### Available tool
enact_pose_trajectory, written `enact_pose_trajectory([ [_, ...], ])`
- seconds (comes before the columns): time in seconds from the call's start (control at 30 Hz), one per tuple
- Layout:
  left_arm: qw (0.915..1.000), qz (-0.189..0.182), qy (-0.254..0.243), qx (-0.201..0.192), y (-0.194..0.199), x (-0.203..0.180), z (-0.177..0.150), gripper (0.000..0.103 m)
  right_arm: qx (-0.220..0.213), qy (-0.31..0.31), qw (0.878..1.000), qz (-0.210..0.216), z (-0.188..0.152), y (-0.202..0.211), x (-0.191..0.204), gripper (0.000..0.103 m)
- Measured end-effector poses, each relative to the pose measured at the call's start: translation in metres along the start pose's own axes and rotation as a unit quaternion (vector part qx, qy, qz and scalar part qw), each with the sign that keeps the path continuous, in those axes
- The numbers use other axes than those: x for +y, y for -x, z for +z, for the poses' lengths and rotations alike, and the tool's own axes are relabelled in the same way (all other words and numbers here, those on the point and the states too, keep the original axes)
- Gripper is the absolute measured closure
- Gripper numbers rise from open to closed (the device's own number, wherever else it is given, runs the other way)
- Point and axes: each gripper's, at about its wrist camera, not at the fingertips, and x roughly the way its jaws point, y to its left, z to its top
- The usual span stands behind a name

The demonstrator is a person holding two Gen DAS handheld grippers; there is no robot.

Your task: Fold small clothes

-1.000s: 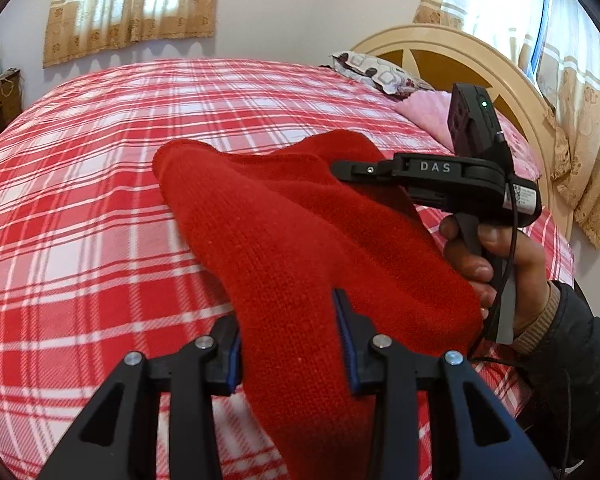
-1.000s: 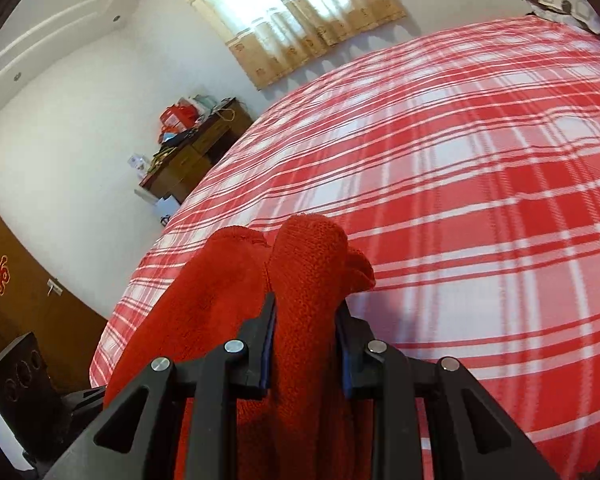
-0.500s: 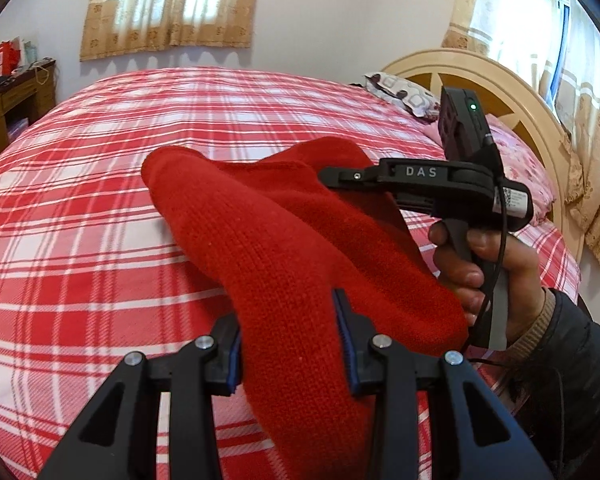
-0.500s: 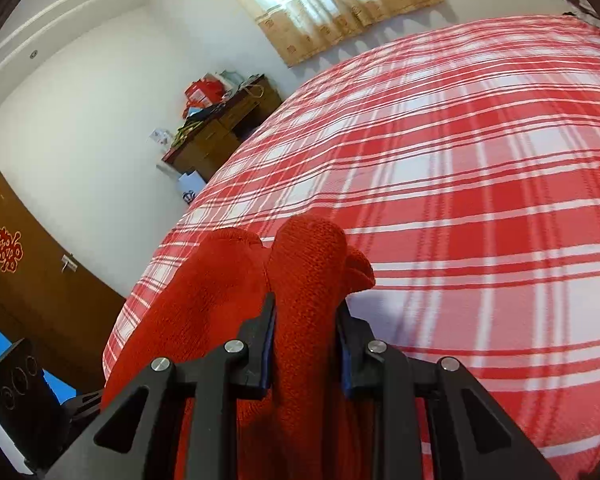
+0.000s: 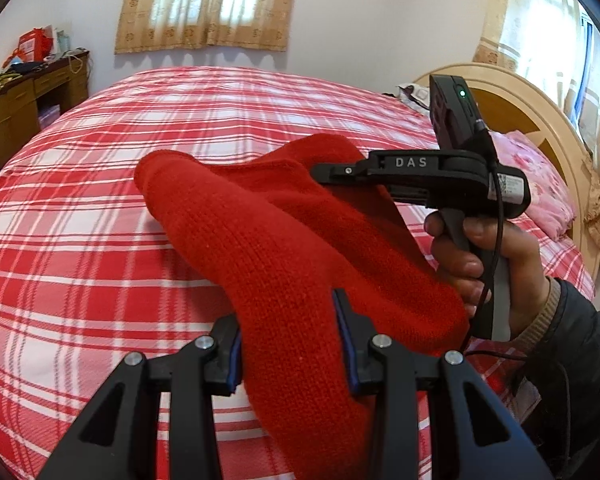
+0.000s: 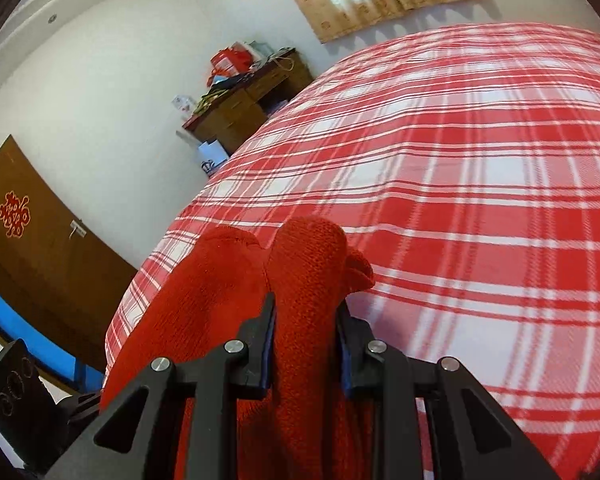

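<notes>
A red knitted garment [image 5: 268, 240] hangs in the air above the bed, held between both grippers. My left gripper [image 5: 290, 344] is shut on one bunched end of it. My right gripper [image 6: 305, 340] is shut on the other bunched end [image 6: 300, 280]. In the left wrist view the right gripper's black body [image 5: 428, 176] sits to the right, level with the garment, with the hand under it. The garment sags between the two grips, and its lower part is hidden behind the fingers.
The bed with a red and white plaid cover [image 5: 100, 216] fills the space below. A wooden headboard [image 5: 540, 120] and pink pillow [image 5: 540, 184] are at the right. A cluttered wooden desk [image 6: 244, 108] stands by the wall, and a brown door [image 6: 28, 240] is at the left.
Both grippers have swung with the garment held; the views turn so the desk and window come further into sight. The grips have not changed.
</notes>
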Motion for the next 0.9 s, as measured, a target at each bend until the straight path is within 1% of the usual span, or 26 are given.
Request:
enact_pose_trajectory([
  [0.27, 0.9997, 0.019, 0.014, -0.005, 0.007, 0.023, -0.006, 0.064, 0.021, 0.018, 1.000, 0.008, 0.007, -0.027, 0.019, 0.077],
  [0.63, 0.9986, 0.042, 0.031, -0.006, 0.017, 0.048, -0.016, 0.064, 0.048, 0.034, 0.998, 0.033, 0.010, -0.062, 0.040, 0.077],
  [0.9, 0.9977, 0.055, 0.040, 0.000, 0.018, 0.059, -0.024, 0.064, 0.062, 0.042, 0.996, 0.045, 0.010, -0.073, 0.045, 0.077],
])
